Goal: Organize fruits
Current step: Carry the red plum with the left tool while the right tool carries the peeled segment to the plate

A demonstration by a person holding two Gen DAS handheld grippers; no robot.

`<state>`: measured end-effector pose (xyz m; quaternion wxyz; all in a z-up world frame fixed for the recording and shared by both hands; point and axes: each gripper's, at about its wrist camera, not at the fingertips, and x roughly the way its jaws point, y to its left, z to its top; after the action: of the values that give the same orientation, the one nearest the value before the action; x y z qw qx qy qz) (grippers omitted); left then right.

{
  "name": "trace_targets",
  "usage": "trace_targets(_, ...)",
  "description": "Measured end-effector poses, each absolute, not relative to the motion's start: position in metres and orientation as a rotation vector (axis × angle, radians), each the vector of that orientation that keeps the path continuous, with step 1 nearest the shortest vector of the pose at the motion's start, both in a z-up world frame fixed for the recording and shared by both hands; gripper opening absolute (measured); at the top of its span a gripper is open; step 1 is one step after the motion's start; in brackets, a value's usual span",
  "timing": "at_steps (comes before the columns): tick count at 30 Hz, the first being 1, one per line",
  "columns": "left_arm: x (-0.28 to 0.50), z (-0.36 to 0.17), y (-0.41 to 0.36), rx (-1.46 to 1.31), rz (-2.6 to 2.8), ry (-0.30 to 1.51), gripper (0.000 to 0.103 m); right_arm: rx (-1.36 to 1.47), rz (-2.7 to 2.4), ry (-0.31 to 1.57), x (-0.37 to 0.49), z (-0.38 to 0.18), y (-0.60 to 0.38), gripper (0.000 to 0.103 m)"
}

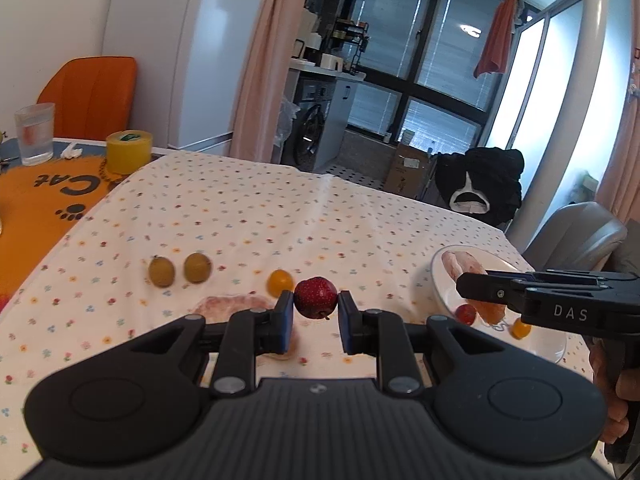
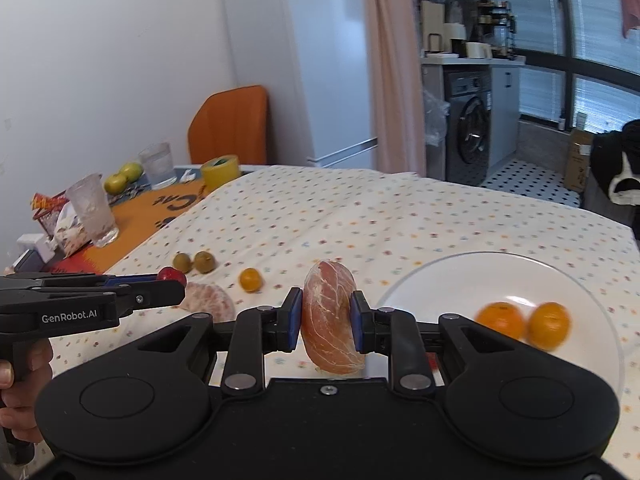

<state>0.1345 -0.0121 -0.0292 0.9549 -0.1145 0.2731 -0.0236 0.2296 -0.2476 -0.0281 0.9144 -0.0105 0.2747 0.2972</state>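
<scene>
To the right of my left tool [image 1: 315,312], pinching a strawberry [image 1: 316,297], lies the plate [image 1: 556,350]; my right tool [image 2: 325,322], gripping a pomelo segment [image 2: 330,316], hangs nearer.

Both tools are matte black plastic. The left gripper [image 1: 315,320] has blue pads [image 1: 285,322] on its fingers, round silver pivot pins and one small screw in the ribbed body. The right gripper [image 2: 326,322] is built the same. From the side, one reads "DAS" in white, the other "GenRobot.AI".
</scene>
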Motion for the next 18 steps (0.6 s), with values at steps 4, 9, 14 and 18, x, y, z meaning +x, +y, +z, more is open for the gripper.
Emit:
trace_targets(4, 0.14, -0.027, -0.03, -0.221, -0.078, 0.554, 0.022, 0.0, 0.576, 0.562, 0.231, -0.03, -0.269, 0.023)
trace_targets(9, 0.147, -0.026, -0.049, -0.202, -0.109, 0.557, 0.022, 0.021, 0.536, 0.566, 0.233, -0.035, -0.293, 0.023)
trace_targets(14, 0.152, -0.026, -0.065, -0.181, -0.138, 0.562, 0.022, 0.039, 0.514, 0.574, 0.233, -0.041, -0.31, 0.023)
trace_targets(18, 0.156, -0.027, -0.076, -0.166, -0.158, 0.567, 0.022, 0.053, 0.509, 0.584, 0.231, -0.047, -0.32, 0.023)
